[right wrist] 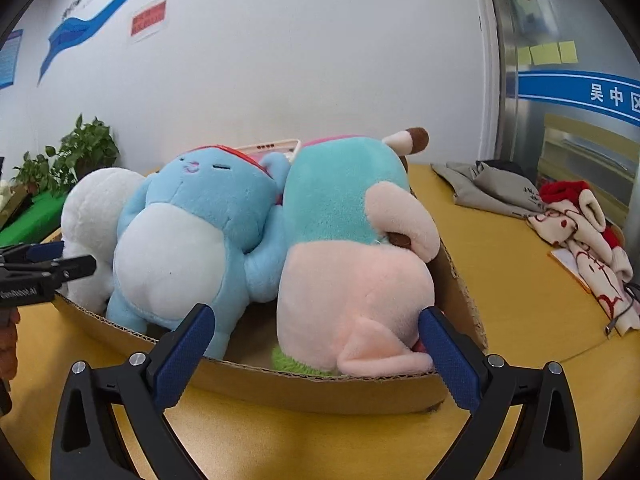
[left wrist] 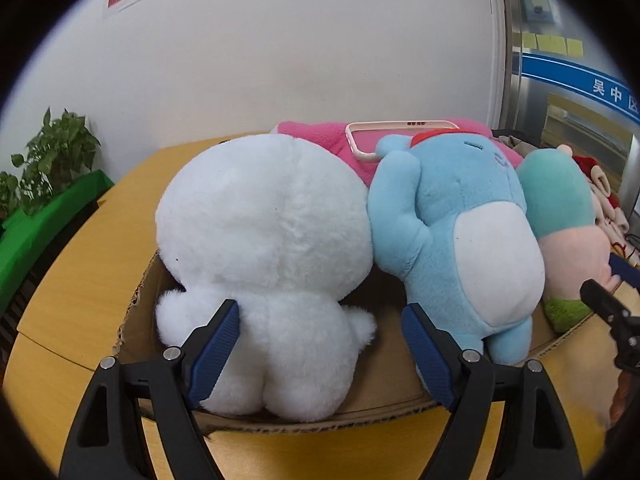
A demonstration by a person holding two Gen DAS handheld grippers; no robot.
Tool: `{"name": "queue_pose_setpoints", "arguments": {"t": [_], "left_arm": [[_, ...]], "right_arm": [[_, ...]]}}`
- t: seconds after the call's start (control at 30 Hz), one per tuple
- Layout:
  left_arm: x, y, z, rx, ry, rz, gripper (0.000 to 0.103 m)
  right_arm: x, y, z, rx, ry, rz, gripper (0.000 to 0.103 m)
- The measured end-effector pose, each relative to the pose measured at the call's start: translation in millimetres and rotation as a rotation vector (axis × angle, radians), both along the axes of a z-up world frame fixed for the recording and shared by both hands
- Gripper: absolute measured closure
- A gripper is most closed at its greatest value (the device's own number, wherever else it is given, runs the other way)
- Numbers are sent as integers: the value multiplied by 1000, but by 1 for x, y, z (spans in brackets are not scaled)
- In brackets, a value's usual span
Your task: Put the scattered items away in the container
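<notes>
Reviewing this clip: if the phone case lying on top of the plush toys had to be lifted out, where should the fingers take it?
Grip the phone case by its near long rail, coming from above. It is an open frame lying roughly flat on the pink plush, so a thin rail fits between the fingers. The blue plush covers its near right corner, so take the rail left of that.

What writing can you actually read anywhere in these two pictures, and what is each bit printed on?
"吴中区": white characters on the blue band across the glass door at the right; cut off at the frame edge.
"CoolRobot.AI", roughly: small white print on the left gripper, seen from the right wrist view; blurry, so uncertain.
Red notice on the white wall: dark lines, too blurred to read.
Blue wall banner: lettering too small.
Yellow sticky notes: nothing legible.
</notes>
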State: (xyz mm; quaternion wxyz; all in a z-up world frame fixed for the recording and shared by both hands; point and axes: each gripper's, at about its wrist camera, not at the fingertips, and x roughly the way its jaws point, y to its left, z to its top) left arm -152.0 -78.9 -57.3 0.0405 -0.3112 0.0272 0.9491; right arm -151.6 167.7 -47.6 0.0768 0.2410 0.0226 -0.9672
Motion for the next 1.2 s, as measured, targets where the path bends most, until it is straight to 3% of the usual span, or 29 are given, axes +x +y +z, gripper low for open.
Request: {"name": "queue_pose_setpoints", "arguments": {"t": [0.23,0.33,0.4,1.2], "left_arm": [[11,3,-6,28,118,54,12],[9,4,-4,29,115,48,10],[8,6,-4,30,108,29,0],[6,8,-4,32,105,25,0]], "right_arm": [[-2,2,-1,-2,-2,19,0],[-3,2,-1,3,-3,16,0],[-3,2,-1,5,-4,19,0],[-1,2,-2,6,-3,19,0]]}}
